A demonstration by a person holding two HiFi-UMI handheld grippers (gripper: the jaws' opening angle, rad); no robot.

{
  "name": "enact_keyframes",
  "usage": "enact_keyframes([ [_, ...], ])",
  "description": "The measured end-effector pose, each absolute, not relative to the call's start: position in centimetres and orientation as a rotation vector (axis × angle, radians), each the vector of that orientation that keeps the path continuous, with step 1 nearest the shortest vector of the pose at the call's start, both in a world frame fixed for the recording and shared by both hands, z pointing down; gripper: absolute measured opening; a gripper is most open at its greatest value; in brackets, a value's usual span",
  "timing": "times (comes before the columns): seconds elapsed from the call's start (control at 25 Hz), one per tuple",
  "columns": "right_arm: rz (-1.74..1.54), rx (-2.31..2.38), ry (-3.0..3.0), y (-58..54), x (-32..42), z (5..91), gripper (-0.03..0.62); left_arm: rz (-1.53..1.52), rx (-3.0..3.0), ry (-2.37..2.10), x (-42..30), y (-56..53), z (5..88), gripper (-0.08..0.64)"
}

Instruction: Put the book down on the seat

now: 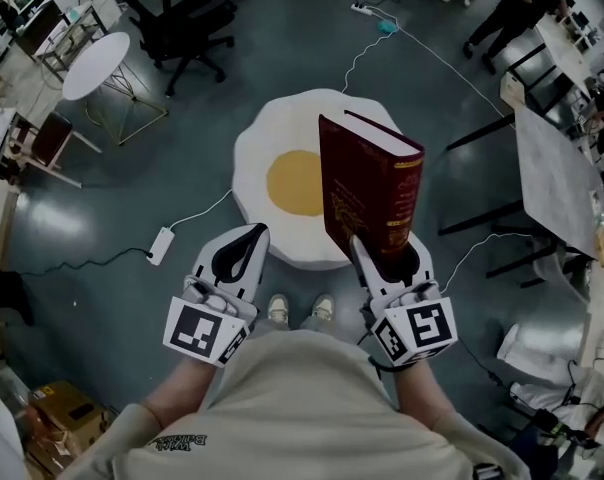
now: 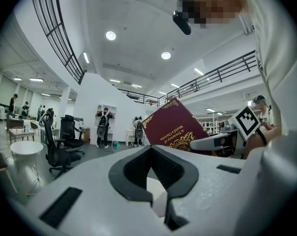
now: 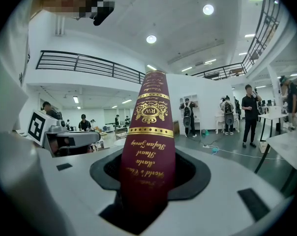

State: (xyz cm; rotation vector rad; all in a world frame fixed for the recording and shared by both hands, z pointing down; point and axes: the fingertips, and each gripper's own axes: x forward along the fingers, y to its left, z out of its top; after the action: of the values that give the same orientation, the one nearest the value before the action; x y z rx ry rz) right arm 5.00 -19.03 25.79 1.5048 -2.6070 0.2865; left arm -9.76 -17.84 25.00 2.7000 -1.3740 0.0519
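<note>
A thick dark red book (image 1: pixel 372 193) with gold lettering stands upright in my right gripper (image 1: pixel 387 253), which is shut on its lower end. In the right gripper view the book's spine (image 3: pixel 148 146) rises from between the black pads. The seat (image 1: pixel 272 138) is a low fried-egg-shaped cushion, white with a yellow centre, on the floor just beyond and below the book. My left gripper (image 1: pixel 240 248) hangs beside it at the left, jaws together and empty. From the left gripper view (image 2: pixel 156 176) the book's cover (image 2: pixel 170 129) and the right gripper (image 2: pixel 222 141) show to the right.
A white cable with an adapter (image 1: pixel 160 245) lies on the floor left of the seat. A round white table (image 1: pixel 95 65) and black office chairs (image 1: pixel 182 28) stand at the back left. Desks (image 1: pixel 557 178) line the right side. The person's shoes (image 1: pixel 300 310) touch the seat's near edge.
</note>
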Motion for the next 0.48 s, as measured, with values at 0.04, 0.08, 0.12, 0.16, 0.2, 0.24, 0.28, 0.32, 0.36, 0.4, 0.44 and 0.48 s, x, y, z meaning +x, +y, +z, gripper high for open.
enact_keyframes([
  [0.04,0.289,1.501,-2.609,-19.1,5.0,25.9,0.209,0.053,2.698,-1.377,-9.7,-17.9,25.0,0.005],
  [0.08,0.291,1.498,-2.610,-19.2,5.1,26.0,0.209,0.053,2.696,-1.380,-9.6,-18.0,25.1,0.005],
  [0.12,0.293,1.495,-2.611,-19.3,5.1,26.1,0.209,0.054,2.694,-1.383,-9.6,-18.1,25.1,0.005],
  [0.16,0.295,1.492,-2.612,-19.4,5.2,26.2,0.209,0.056,2.692,-1.384,-9.5,-18.2,25.2,0.005],
  [0.2,0.296,1.489,-2.612,-19.5,5.2,26.3,0.209,0.060,2.689,-1.386,-9.5,-18.2,25.3,0.005],
  [0.24,0.297,1.486,-2.611,-19.5,5.2,26.4,0.209,0.063,2.687,-1.389,-9.5,-18.3,25.4,0.005],
  [0.28,0.299,1.485,-2.611,-19.5,5.2,26.6,0.209,0.065,2.685,-1.394,-9.6,-18.4,25.6,0.005],
  [0.32,0.308,1.487,-2.611,-19.6,5.3,26.9,0.209,0.065,2.682,-1.401,-9.7,-18.6,25.8,0.005],
  [0.36,0.330,1.491,-2.613,-19.8,5.4,27.3,0.209,0.066,2.680,-1.407,-9.8,-18.8,26.0,0.005],
  [0.4,0.365,1.497,-2.618,-20.1,5.5,27.6,0.209,0.069,2.679,-1.413,-9.9,-19.1,26.3,0.005],
  [0.44,0.407,1.501,-2.624,-20.5,5.7,27.9,0.209,0.074,2.679,-1.416,-9.8,-19.5,26.6,0.005],
  [0.48,0.443,1.506,-2.630,-20.9,5.9,28.2,0.209,0.081,2.682,-1.416,-9.7,-19.9,26.9,0.005],
])
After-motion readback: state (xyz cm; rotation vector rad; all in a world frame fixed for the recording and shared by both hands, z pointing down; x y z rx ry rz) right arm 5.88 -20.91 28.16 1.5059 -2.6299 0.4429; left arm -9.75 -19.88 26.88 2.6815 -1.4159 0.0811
